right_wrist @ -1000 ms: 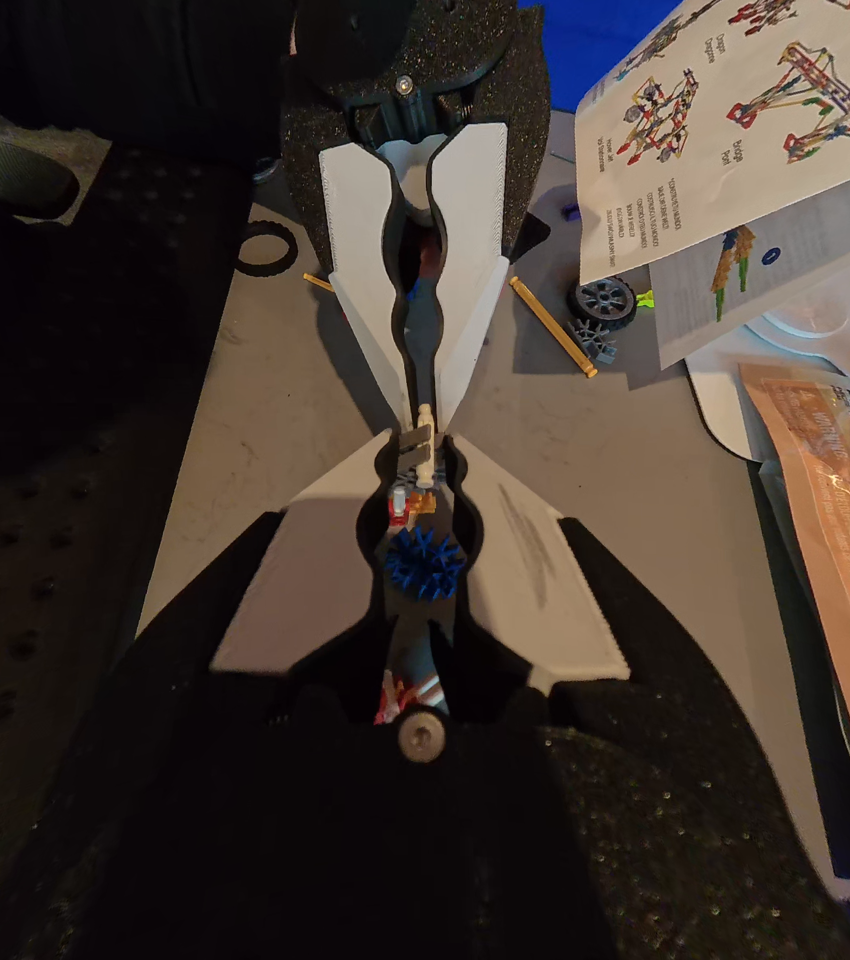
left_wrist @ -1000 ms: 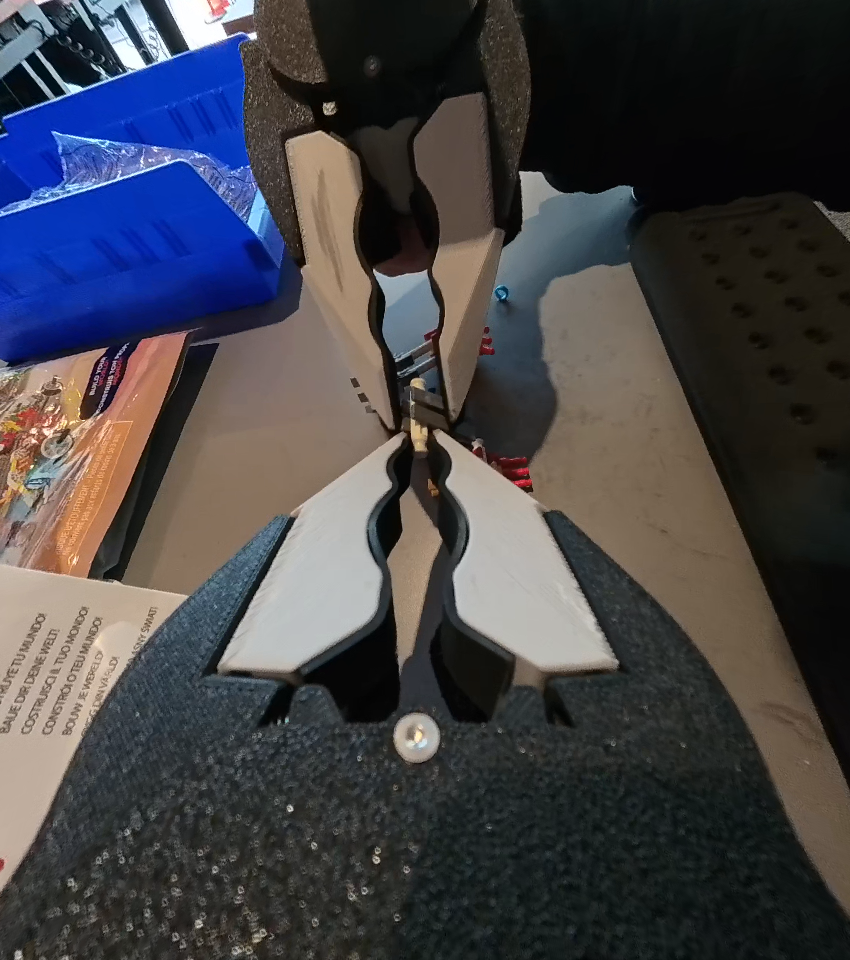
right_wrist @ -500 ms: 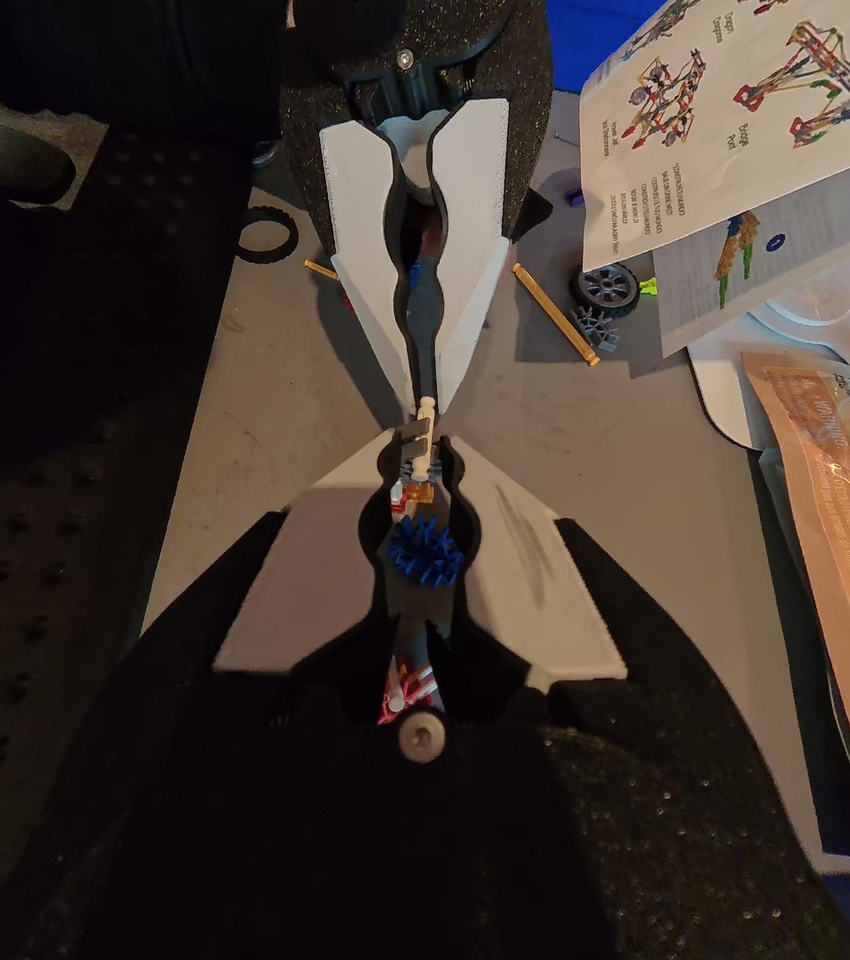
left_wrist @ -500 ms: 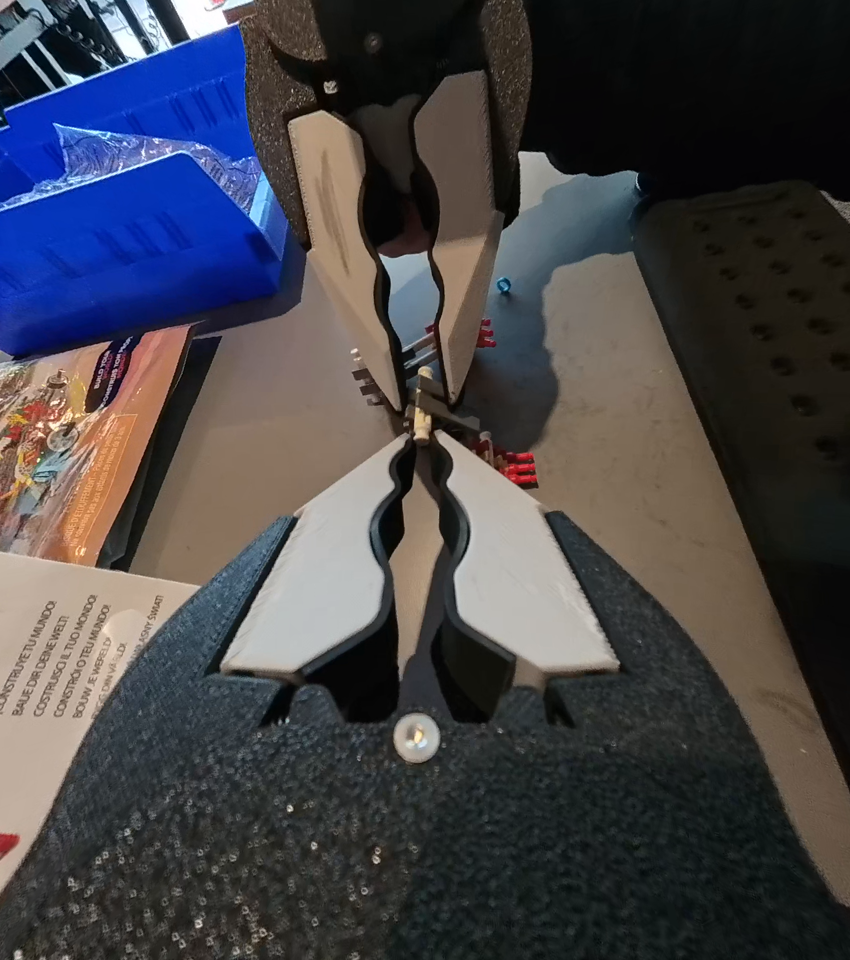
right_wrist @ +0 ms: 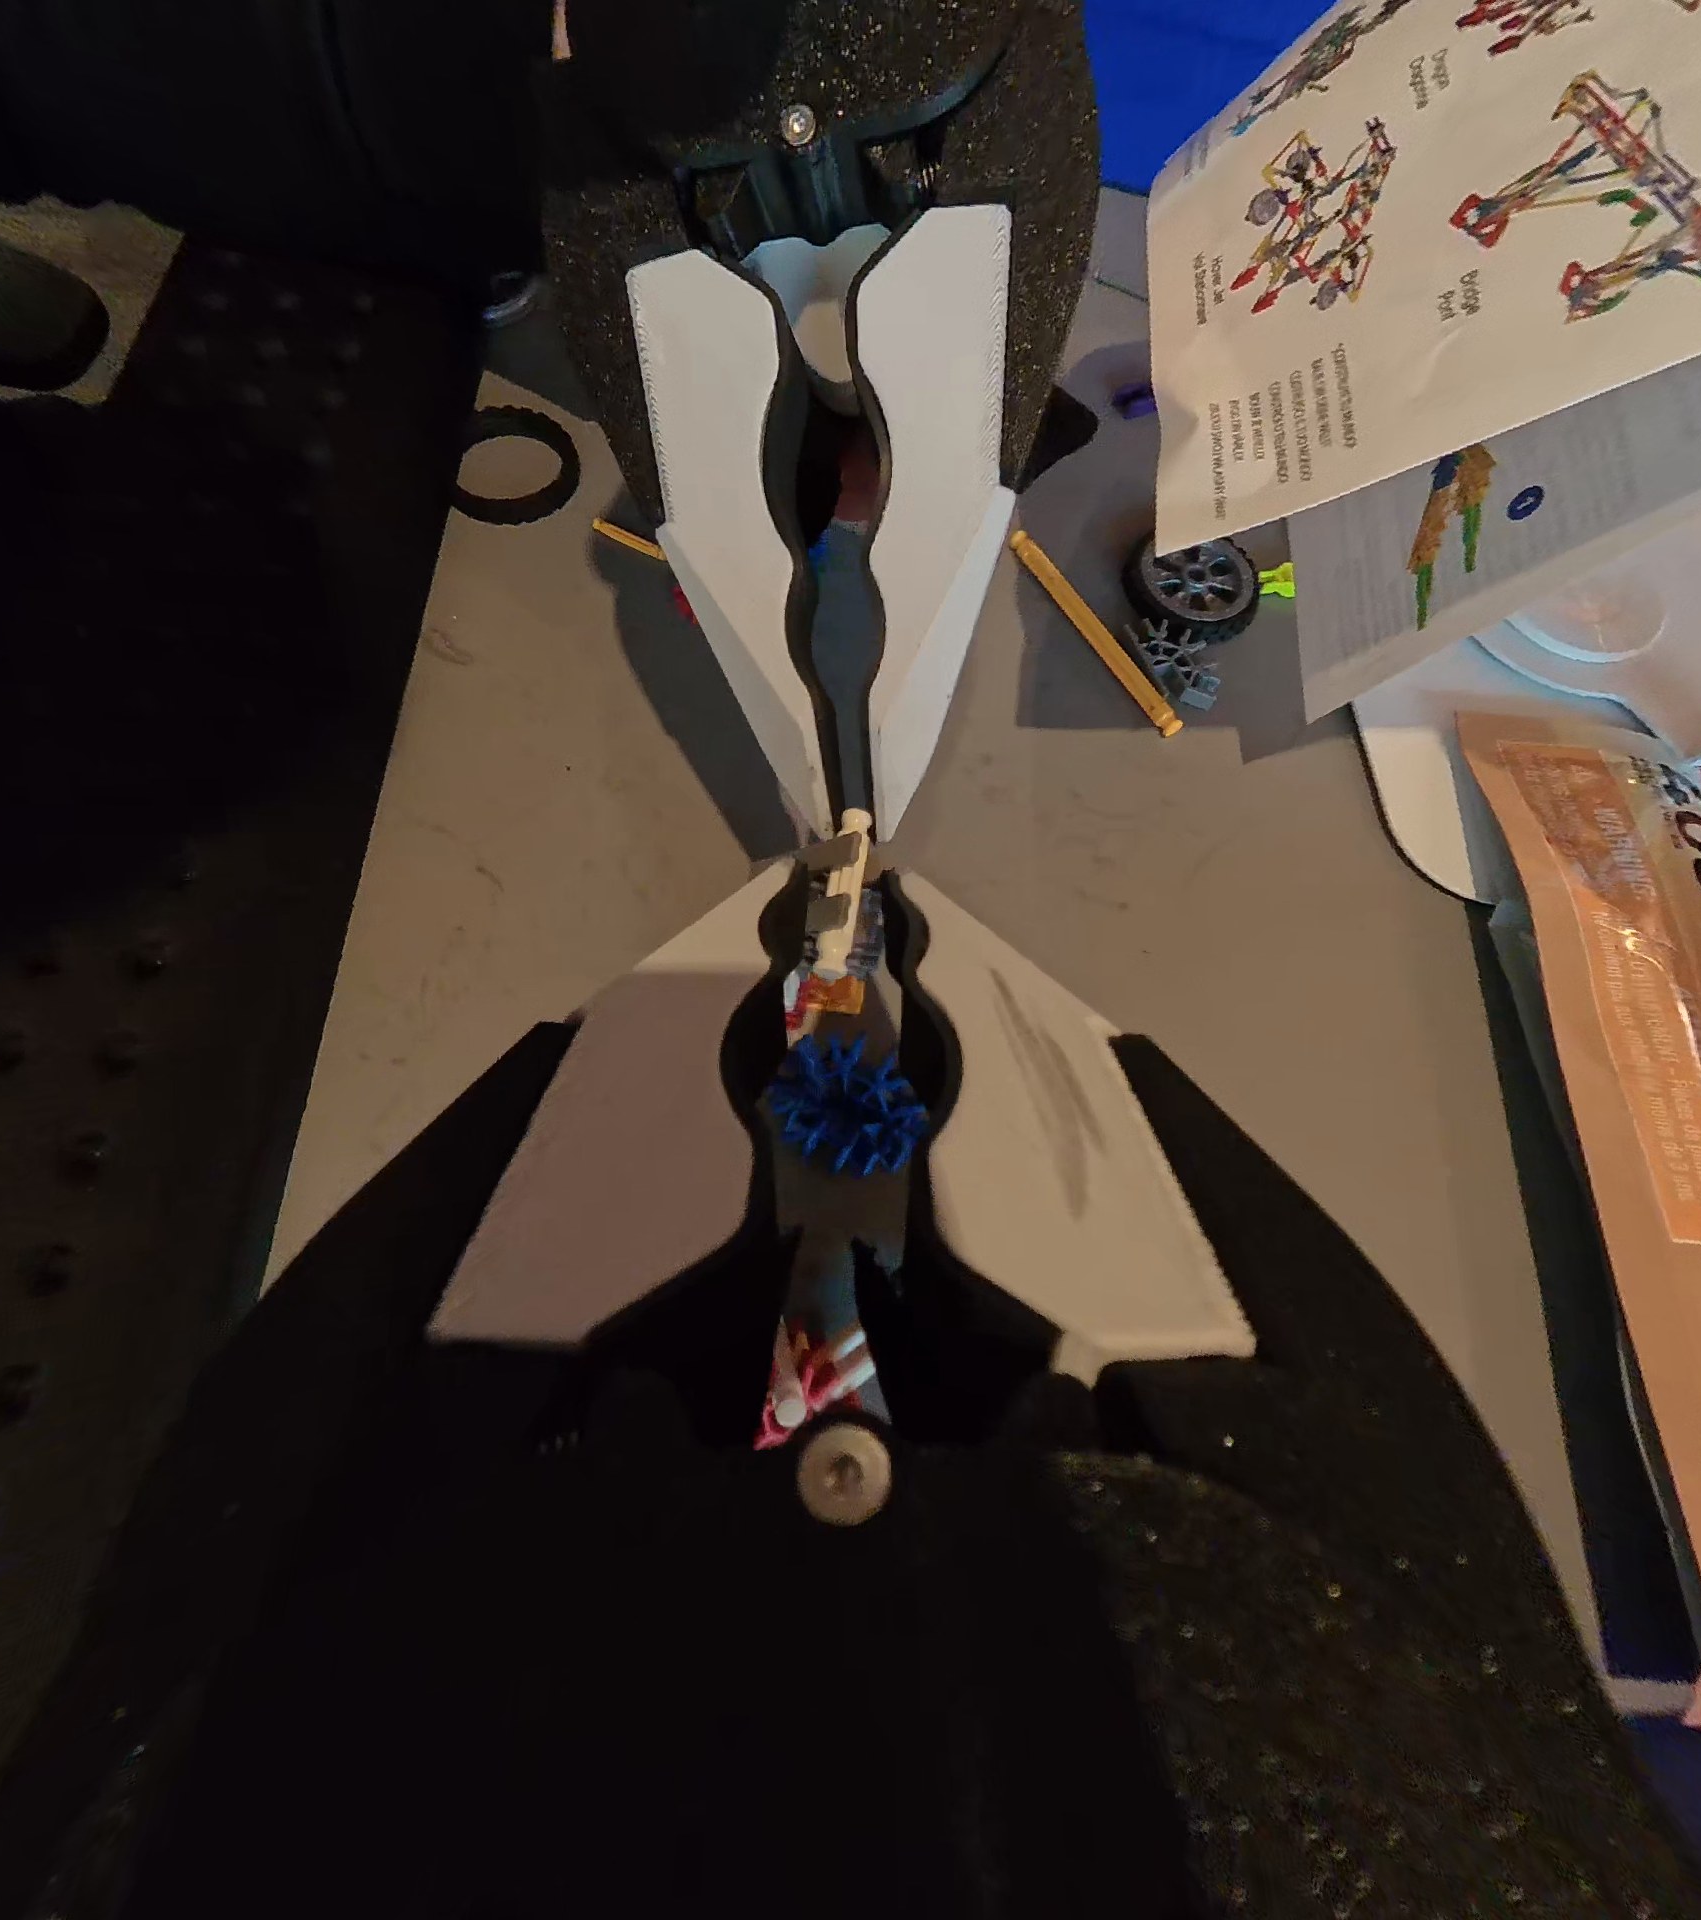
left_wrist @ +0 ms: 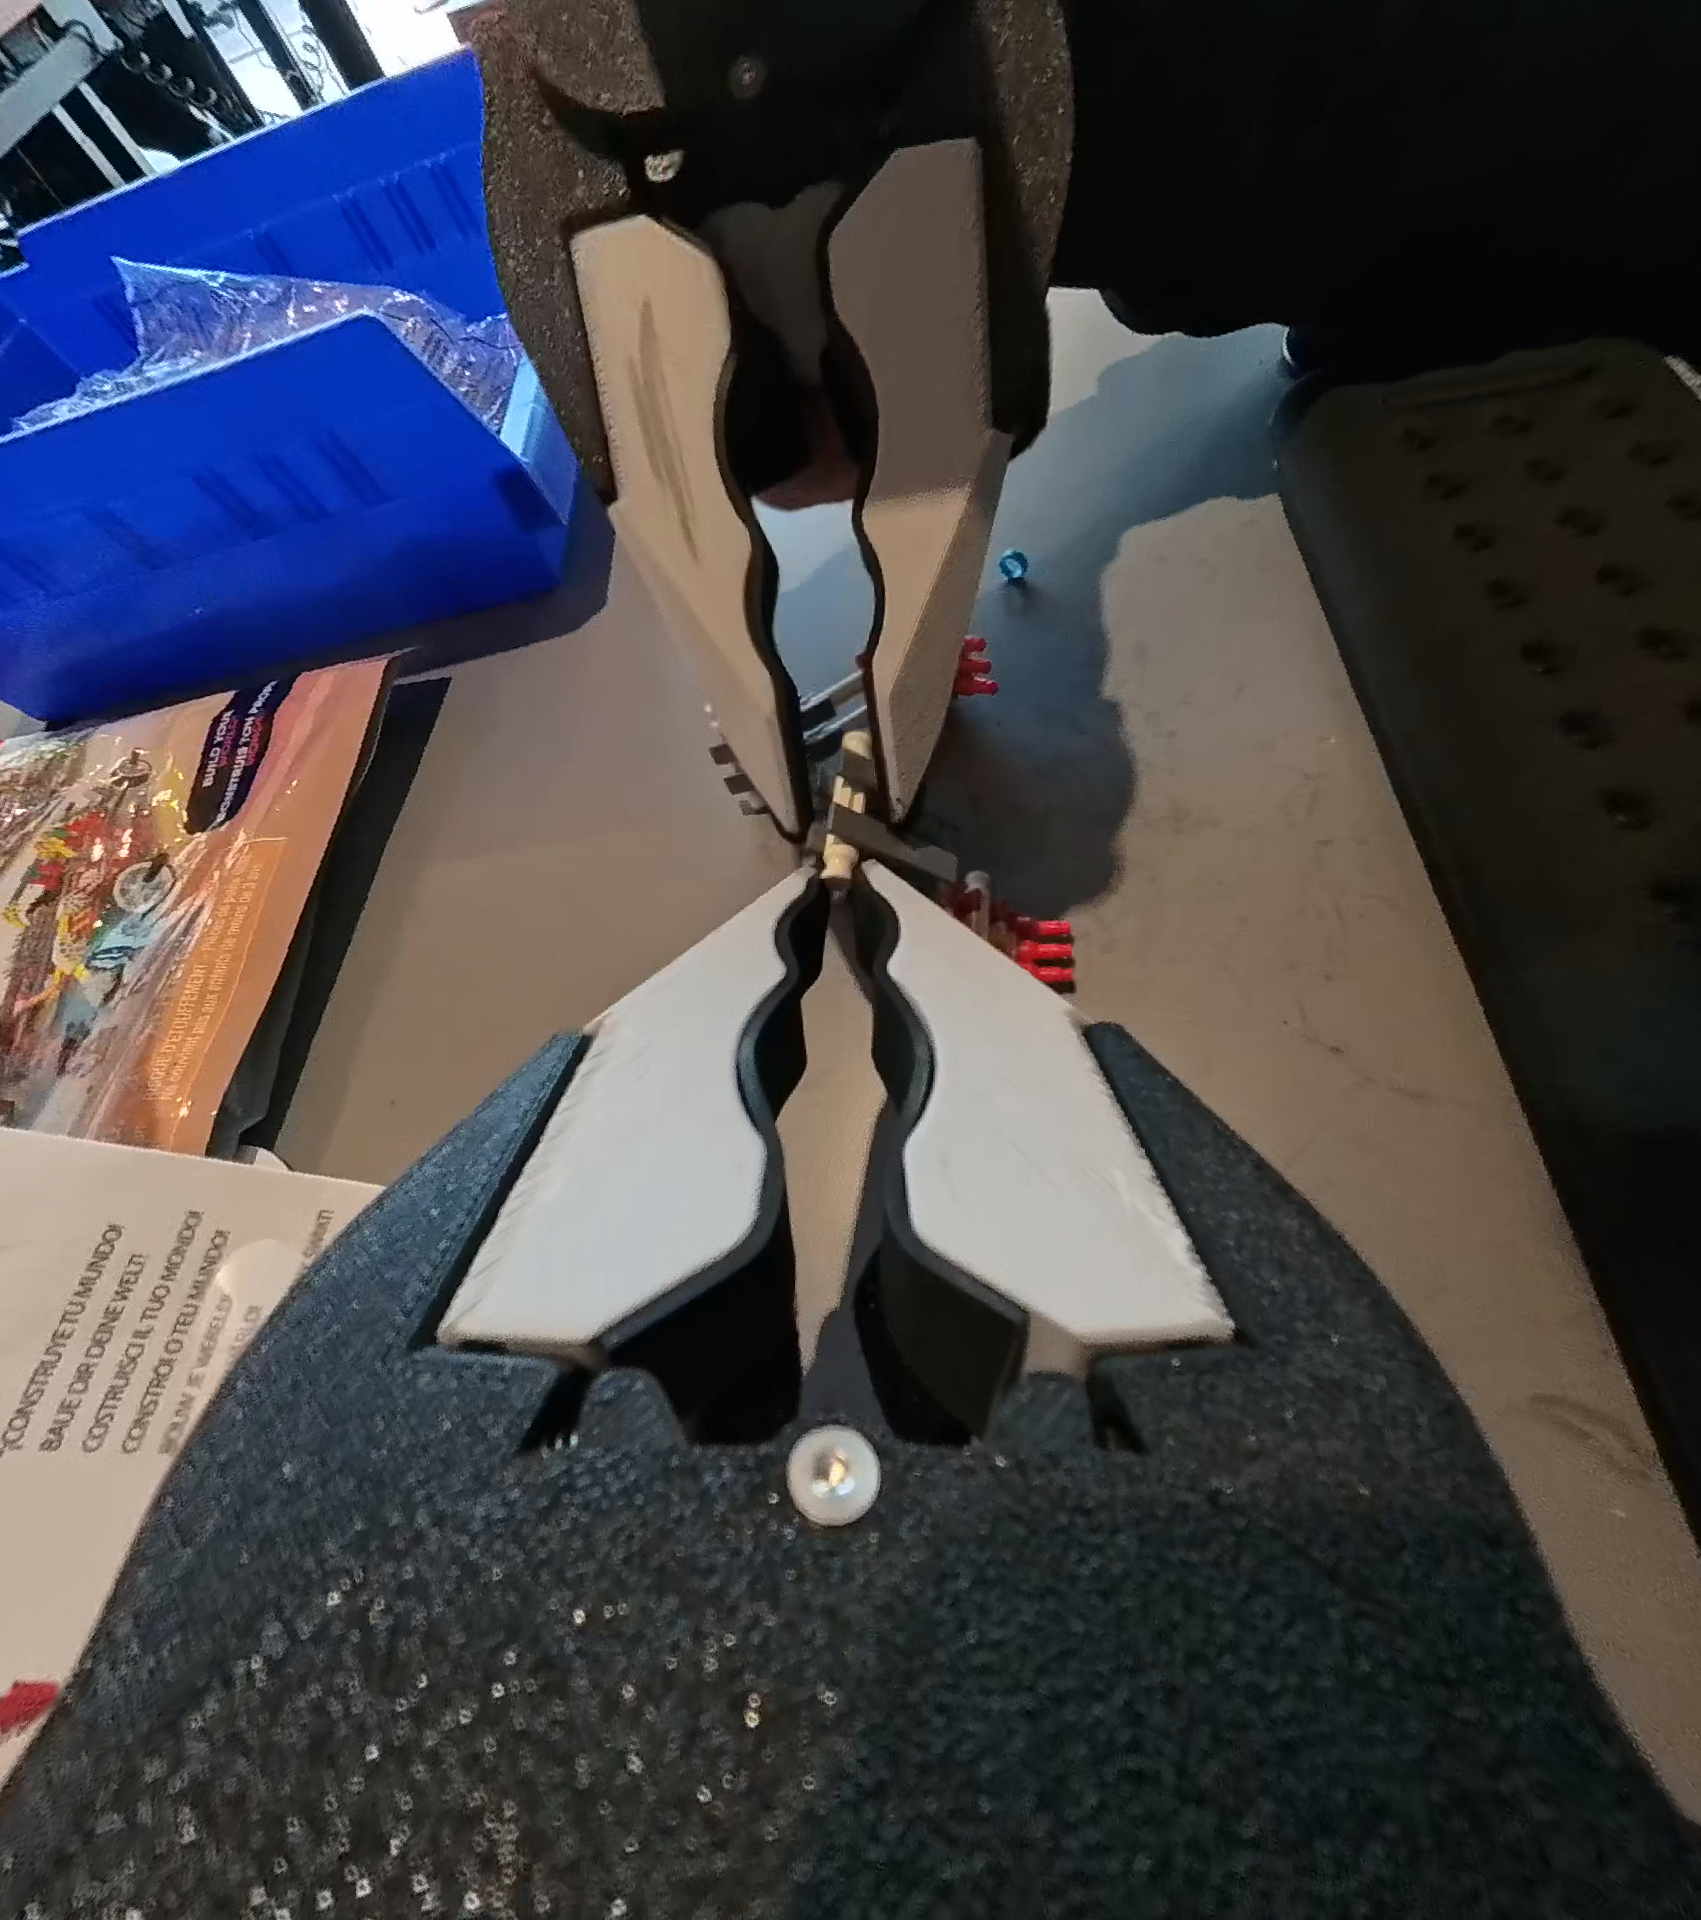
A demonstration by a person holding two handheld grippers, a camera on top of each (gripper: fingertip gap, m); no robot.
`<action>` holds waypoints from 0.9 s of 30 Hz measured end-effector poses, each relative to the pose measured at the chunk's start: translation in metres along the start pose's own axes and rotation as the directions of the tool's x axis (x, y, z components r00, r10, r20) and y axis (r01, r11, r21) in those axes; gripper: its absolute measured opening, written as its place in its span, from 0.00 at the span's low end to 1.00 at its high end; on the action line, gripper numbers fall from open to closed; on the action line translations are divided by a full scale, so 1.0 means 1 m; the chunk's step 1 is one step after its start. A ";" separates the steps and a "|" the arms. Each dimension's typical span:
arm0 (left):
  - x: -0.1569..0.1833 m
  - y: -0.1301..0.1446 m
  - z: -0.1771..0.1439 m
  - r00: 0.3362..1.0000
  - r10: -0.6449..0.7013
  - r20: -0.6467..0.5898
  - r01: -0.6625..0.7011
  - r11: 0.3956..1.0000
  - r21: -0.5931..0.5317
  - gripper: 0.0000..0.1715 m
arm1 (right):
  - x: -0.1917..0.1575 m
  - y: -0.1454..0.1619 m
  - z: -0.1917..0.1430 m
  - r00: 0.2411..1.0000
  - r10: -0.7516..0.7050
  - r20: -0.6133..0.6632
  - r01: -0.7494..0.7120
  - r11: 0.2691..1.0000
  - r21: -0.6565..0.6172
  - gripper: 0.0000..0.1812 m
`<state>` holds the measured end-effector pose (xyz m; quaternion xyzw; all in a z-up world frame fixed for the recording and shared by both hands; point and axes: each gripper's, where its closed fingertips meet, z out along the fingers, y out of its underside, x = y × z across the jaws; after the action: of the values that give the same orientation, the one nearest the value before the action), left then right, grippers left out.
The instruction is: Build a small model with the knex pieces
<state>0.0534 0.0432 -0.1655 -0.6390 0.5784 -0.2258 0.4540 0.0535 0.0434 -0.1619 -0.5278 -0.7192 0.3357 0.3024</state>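
Where both tips meet, left claw (left_wrist: pixel 833 883) and right claw (right_wrist: pixel 841 894) each pinched on one white rod (right_wrist: pixel 844 883).

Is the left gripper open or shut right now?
Shut. The left gripper has its fingertips pinched on the small white rod, with no gap showing.

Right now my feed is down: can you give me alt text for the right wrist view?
The right gripper and the left gripper meet tip to tip over a grey table, both shut on a small white rod with grey connectors. A yellow rod, a black wheel and an instruction sheet lie to the right.
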 end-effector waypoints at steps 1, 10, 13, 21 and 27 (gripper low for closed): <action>0.000 0.000 0.000 1.000 0.000 0.001 0.000 1.000 -0.001 0.02 | 0.001 0.000 -0.003 1.000 0.000 -0.007 0.000 1.000 0.004 0.07; -0.006 0.004 -0.003 0.999 -0.041 0.006 0.041 0.999 -0.002 0.03 | 0.007 0.014 -0.009 0.999 0.050 -0.012 -0.051 0.998 -0.025 0.09; -0.006 0.004 -0.002 0.999 -0.029 0.013 0.029 1.000 -0.002 0.03 | 0.006 0.010 -0.006 0.999 0.036 -0.014 -0.036 0.999 -0.012 0.08; -0.006 0.004 -0.001 1.000 -0.025 0.017 0.026 1.000 -0.006 0.02 | 0.001 0.007 -0.004 0.999 0.042 0.014 -0.042 0.999 -0.003 0.07; -0.006 0.003 0.000 0.999 -0.034 0.023 0.034 0.999 0.001 0.02 | 0.001 0.008 -0.004 0.999 0.037 0.009 -0.037 0.999 -0.011 0.07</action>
<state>0.0501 0.0493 -0.1666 -0.6512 0.5623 -0.2261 0.4569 0.0602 0.0470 -0.1657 -0.5411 -0.7126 0.3396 0.2899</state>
